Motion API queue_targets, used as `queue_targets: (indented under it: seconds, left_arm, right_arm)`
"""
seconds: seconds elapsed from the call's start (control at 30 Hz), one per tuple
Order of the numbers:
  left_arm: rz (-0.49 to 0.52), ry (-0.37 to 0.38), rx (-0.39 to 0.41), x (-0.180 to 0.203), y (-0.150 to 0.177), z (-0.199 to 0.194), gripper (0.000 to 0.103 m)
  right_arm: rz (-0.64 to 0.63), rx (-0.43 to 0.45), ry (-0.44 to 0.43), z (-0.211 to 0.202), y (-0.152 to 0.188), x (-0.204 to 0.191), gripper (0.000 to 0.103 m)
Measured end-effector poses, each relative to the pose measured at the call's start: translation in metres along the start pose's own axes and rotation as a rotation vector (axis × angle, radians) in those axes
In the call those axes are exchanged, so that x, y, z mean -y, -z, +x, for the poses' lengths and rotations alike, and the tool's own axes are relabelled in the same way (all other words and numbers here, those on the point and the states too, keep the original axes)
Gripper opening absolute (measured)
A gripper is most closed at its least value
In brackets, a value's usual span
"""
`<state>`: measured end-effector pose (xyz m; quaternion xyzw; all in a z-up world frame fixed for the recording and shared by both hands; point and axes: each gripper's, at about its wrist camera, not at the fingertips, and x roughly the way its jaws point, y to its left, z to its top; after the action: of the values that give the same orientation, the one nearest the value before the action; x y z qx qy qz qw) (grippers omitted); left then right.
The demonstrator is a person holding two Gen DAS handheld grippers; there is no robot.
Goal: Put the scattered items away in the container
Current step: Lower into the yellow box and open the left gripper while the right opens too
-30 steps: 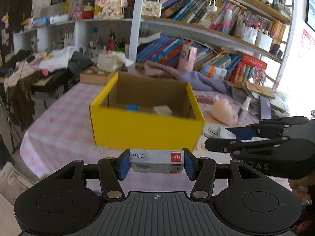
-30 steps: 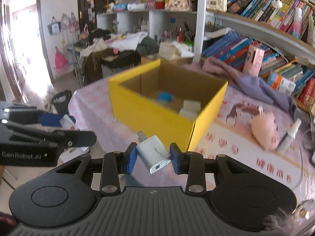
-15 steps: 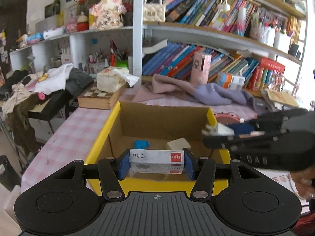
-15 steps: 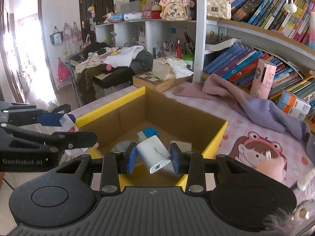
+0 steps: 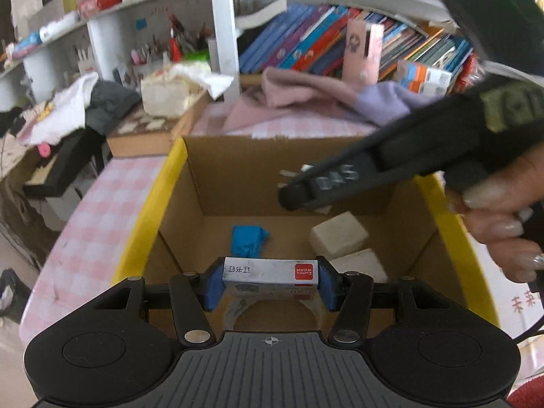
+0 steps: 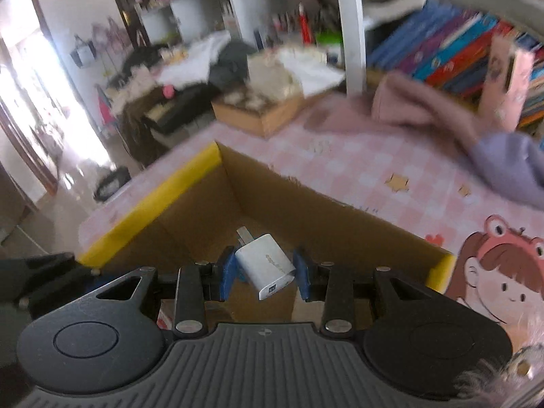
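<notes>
Now that both grippers have moved over the box [image 5: 146, 210], left gripper [image 5: 271, 280] clamps staple box [image 5: 271, 273], right gripper [image 6: 266, 270] pinches charger [image 6: 266, 265] w/ jaws narrow; I'd release next.

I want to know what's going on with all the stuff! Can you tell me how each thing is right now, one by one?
Left gripper: shut on the staple box, above the open box.
Staple box: clamped, level.
Right gripper: jaws slightly apart, charger between them.
Charger: tilted, prongs pointing away.
Yellow box: open, partly filled.
Blue scrap: lying in the box.
White blocks: resting on the box floor.
Tape roll: lying flat in the box.
</notes>
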<state>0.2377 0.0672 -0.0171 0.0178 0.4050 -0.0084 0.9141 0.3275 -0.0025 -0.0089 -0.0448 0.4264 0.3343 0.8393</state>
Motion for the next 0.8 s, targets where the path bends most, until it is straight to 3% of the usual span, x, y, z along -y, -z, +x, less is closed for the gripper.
queue_targets:
  seconds: [0.17,0.47,0.57,0.6,0.67,0.8]
  left_arm:
    - [-0.030,0.008,-0.053,-0.005,-0.001,0.016,0.053]
    - [-0.059,0.027,-0.092,-0.007,0.000,0.027,0.056]
    - [-0.064,0.029,-0.066,-0.006,0.000,0.023,0.063]
    - [-0.064,0.027,-0.052,-0.005,-0.001,0.020,0.067]
    - [-0.058,0.033,-0.029,-0.002,-0.001,0.014,0.067]
    - [-0.061,0.026,0.016,-0.001,-0.001,-0.004,0.068]
  right_arm:
    - [-0.004,-0.093,-0.012,0.035,-0.010,-0.001,0.034]
    - [0.054,-0.152,0.014,0.063,-0.012,0.015,0.034]
    - [0.074,-0.137,0.001,0.059,-0.012,0.018,0.039]
    - [0.072,-0.124,-0.004,0.056,-0.012,0.017,0.048]
    - [0.061,-0.099,0.000,0.049,-0.012,0.015,0.053]
    - [0.060,-0.065,0.001,0.031,-0.012,0.008,0.053]
